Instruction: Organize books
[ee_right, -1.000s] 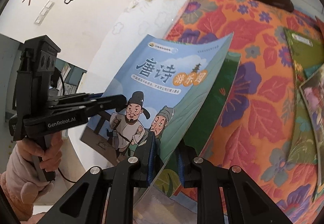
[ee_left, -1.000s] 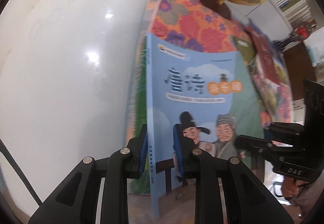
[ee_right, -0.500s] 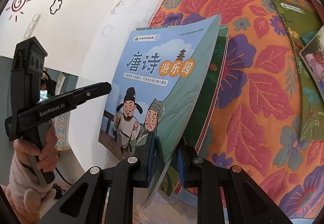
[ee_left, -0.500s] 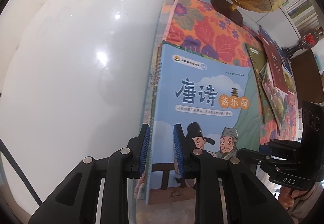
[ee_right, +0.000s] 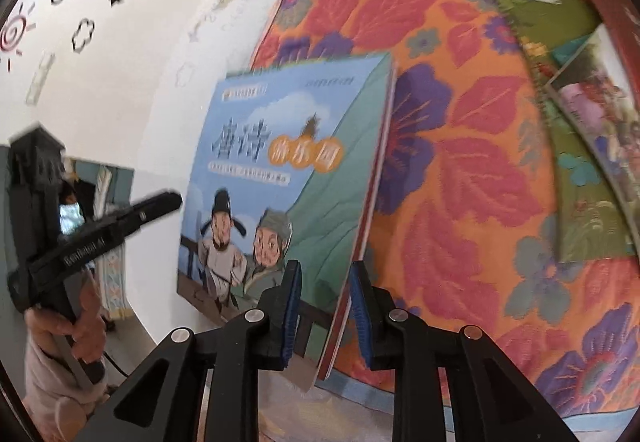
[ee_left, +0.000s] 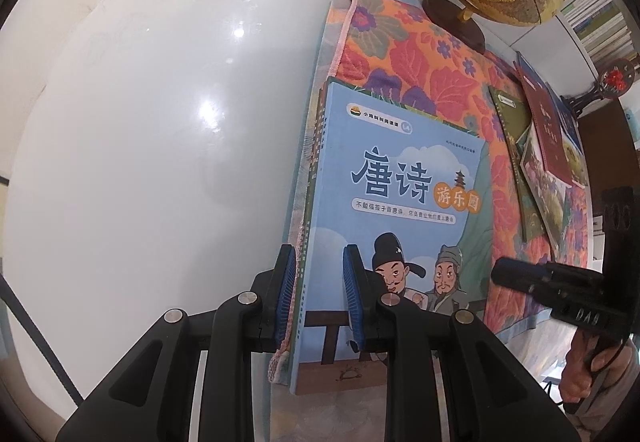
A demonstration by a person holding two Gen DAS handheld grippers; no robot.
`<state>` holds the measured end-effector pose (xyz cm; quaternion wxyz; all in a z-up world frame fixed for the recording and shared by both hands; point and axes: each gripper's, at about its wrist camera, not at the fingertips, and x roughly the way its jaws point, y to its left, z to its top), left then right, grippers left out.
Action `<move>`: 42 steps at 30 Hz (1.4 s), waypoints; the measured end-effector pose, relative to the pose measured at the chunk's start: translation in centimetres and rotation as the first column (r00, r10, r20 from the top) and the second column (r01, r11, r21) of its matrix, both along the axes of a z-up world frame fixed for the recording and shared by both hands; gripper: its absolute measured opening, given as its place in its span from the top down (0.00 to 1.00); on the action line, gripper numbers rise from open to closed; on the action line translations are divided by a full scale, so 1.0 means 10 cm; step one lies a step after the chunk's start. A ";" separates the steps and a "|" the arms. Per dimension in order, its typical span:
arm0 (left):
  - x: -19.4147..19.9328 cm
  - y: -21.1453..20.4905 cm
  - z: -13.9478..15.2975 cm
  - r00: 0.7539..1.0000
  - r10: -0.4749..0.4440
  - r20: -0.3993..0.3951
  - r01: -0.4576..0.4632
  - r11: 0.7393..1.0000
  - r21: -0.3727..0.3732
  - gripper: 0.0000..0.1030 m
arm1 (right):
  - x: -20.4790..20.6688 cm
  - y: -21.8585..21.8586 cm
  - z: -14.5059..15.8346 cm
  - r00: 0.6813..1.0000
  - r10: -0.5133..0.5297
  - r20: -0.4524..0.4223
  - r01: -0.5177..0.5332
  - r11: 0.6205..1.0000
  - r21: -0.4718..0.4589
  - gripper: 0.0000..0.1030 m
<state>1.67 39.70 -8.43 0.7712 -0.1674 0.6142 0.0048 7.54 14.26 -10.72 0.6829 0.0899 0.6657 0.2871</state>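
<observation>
Now the blue book [ee_left: 394,198] lies atop a green one on the floral cloth [ee_left: 432,82], L gripper [ee_left: 320,298] & R gripper [ee_right: 322,312], jaws just widening, both slack astride its edges w/ nothing pinched; next: back off, fetch another from the pile [ee_left: 548,158].

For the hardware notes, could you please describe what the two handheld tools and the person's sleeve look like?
Both tools are matte black plastic with silver pivot screws and ribbed blue pads on the fingers. The left tool carries white lettering along its side, blurred here, and a thin black cable. The right tool shows raised letters on its body. A fuzzy pink sleeve covers the left wrist.
</observation>
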 end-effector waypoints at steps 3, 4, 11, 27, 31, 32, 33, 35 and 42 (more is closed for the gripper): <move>0.00 -0.01 0.01 1.000 0.007 0.001 -0.007 1.000 -0.007 0.79 | 0.05 -0.01 -0.01 1.000 -0.001 -0.007 0.001 1.000 0.000 0.77; 0.00 -0.01 0.01 1.000 0.008 0.002 -0.008 1.000 -0.007 0.79 | 0.06 0.00 -0.02 1.000 0.004 -0.011 -0.003 1.000 0.002 0.77; 0.01 -0.07 0.11 1.000 0.001 0.021 -0.001 1.000 0.003 0.79 | 0.04 -0.05 0.07 0.999 -0.032 0.001 0.032 0.997 0.064 0.77; 0.24 -0.87 0.35 0.996 -0.054 0.069 0.056 0.998 -0.029 0.78 | 0.19 -1.30 0.63 0.960 -0.235 0.154 0.222 0.970 0.097 0.77; 0.33 -1.24 0.39 0.992 -0.095 0.087 0.098 0.995 -0.030 0.78 | 0.20 -1.85 0.65 0.937 -0.306 0.167 0.296 0.952 0.080 0.77; 0.35 -1.33 0.39 0.990 -0.105 0.091 0.108 0.994 -0.031 0.78 | 0.19 -2.00 0.63 0.932 -0.326 0.160 0.316 0.945 0.081 0.77; 0.38 -1.43 0.40 0.989 -0.116 0.094 0.119 0.992 -0.031 0.78 | 0.19 -2.08 0.62 0.928 -0.338 0.154 0.329 0.941 0.082 0.77; 0.43 -1.64 0.41 0.986 -0.135 0.102 0.139 0.990 -0.030 0.78 | 0.16 -2.36 0.59 0.915 -0.376 0.143 0.368 0.926 0.083 0.77; 0.63 -2.26 0.41 0.980 -0.158 0.120 0.166 0.985 -0.056 0.77 | 0.12 -3.10 0.55 0.893 -0.429 0.133 0.420 0.903 0.092 0.77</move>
